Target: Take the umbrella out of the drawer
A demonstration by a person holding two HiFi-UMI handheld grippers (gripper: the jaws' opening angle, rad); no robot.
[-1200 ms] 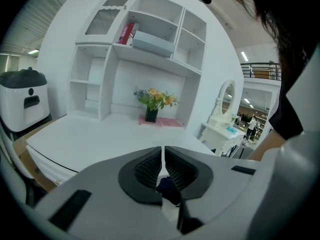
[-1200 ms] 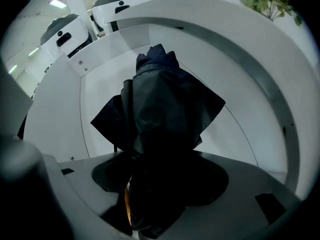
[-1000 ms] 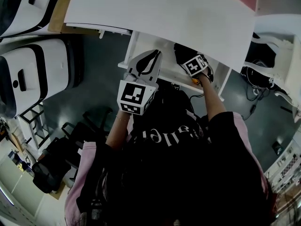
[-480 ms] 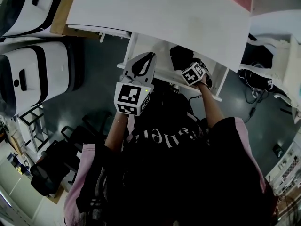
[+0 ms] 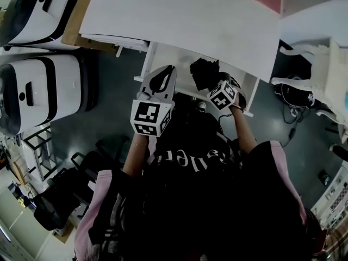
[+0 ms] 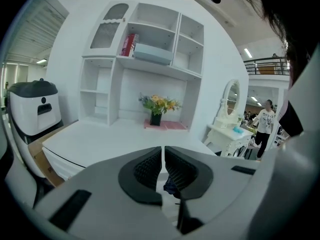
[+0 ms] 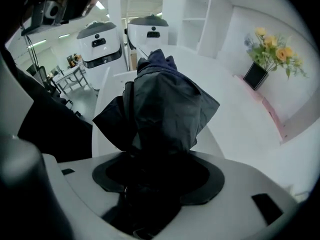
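Observation:
A folded dark umbrella [image 7: 162, 109] is held between the jaws of my right gripper [image 7: 160, 176], which is shut on it. In the head view the umbrella [image 5: 203, 73] sticks up from the right gripper [image 5: 216, 86] above the open white drawer [image 5: 247, 86] under the white desk top [image 5: 179, 20]. My left gripper [image 5: 165, 76] hovers over the drawer's left end, jaws shut with nothing between them. In the left gripper view its pads [image 6: 150, 169] nearly touch at the left gripper [image 6: 163, 160].
Two white and black machines [image 5: 43, 86] stand on the floor to the left. A white shelf unit [image 6: 145, 59] with a flower vase [image 6: 156, 109] stands on the desk. A white chair [image 5: 315, 75] and cables are at the right. A person's torso fills the lower head view.
The right gripper has lifted the umbrella up and out of the drawer, toward the left. The left gripper has stayed by the drawer's left end.

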